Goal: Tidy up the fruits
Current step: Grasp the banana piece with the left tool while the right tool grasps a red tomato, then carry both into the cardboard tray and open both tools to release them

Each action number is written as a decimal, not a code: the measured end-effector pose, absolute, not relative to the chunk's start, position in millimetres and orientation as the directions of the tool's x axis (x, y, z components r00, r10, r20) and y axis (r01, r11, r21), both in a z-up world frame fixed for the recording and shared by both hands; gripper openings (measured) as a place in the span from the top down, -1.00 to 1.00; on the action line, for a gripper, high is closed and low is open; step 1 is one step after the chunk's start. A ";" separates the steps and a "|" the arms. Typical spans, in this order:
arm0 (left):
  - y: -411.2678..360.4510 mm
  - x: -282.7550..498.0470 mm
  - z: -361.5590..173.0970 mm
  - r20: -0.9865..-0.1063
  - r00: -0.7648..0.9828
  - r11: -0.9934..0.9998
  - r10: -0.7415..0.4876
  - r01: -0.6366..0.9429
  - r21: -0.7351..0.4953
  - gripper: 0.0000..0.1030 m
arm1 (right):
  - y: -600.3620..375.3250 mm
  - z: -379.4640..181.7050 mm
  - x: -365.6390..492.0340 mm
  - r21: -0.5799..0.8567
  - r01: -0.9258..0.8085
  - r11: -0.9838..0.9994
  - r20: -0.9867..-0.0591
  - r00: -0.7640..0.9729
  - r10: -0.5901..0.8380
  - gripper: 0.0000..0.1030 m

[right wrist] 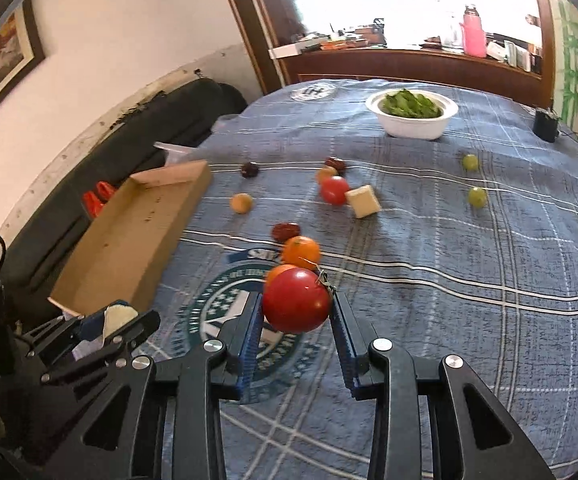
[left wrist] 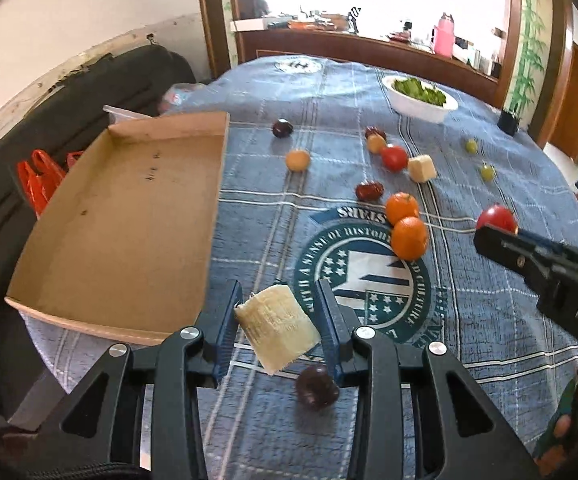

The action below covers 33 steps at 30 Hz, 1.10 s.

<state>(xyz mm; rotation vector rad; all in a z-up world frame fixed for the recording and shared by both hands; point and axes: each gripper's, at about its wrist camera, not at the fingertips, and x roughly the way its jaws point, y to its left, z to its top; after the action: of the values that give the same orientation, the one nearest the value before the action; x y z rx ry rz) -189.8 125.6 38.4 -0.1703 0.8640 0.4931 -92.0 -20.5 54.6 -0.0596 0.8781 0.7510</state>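
My left gripper [left wrist: 277, 314] is shut on a pale peeled banana piece [left wrist: 277, 326], held above the blue cloth just right of the cardboard tray [left wrist: 121, 224]. A dark plum [left wrist: 316, 386] lies on the cloth under it. My right gripper [right wrist: 295, 310] is shut on a red tomato [right wrist: 296, 300], lifted over the cloth's round emblem. In the left wrist view the right gripper [left wrist: 501, 232] comes in from the right with the tomato [left wrist: 496, 218]. Two oranges [left wrist: 407, 224], a second tomato [left wrist: 394, 157], a pale cube [left wrist: 421, 167], dates and two green grapes [left wrist: 487, 171] lie scattered.
A white bowl of greens [right wrist: 412, 114] stands at the far side of the table, with a small black pot [right wrist: 546, 123] to its right. A dark sofa [right wrist: 137, 148] with red bags runs along the table's left edge. The tray holds nothing.
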 end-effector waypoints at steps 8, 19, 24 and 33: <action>133.5 -204.6 51.9 -0.732 0.560 0.856 0.388 -0.514 0.061 0.33 | -4.0 59.2 -110.2 0.250 -0.656 0.712 -0.709 0.377 0.596 0.32; 144.3 -215.7 60.3 -0.718 0.558 0.833 0.417 -0.550 0.057 0.33 | 17.5 67.1 -126.5 0.251 -0.697 0.672 -0.705 0.344 0.620 0.32; 151.7 -219.8 61.0 -0.723 0.551 0.824 0.417 -0.565 0.045 0.33 | 25.2 69.0 -129.8 0.248 -0.711 0.659 -0.706 0.334 0.625 0.32; 170.7 -230.1 70.1 -0.710 0.542 0.793 0.449 -0.608 0.037 0.33 | 45.9 76.2 -132.3 0.243 -0.739 0.628 -0.706 0.309 0.637 0.32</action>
<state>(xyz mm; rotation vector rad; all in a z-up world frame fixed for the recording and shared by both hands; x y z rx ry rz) -230.1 170.7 70.1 -0.2247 0.7737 0.6333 -132.3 45.9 76.2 -0.1353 0.8647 0.9129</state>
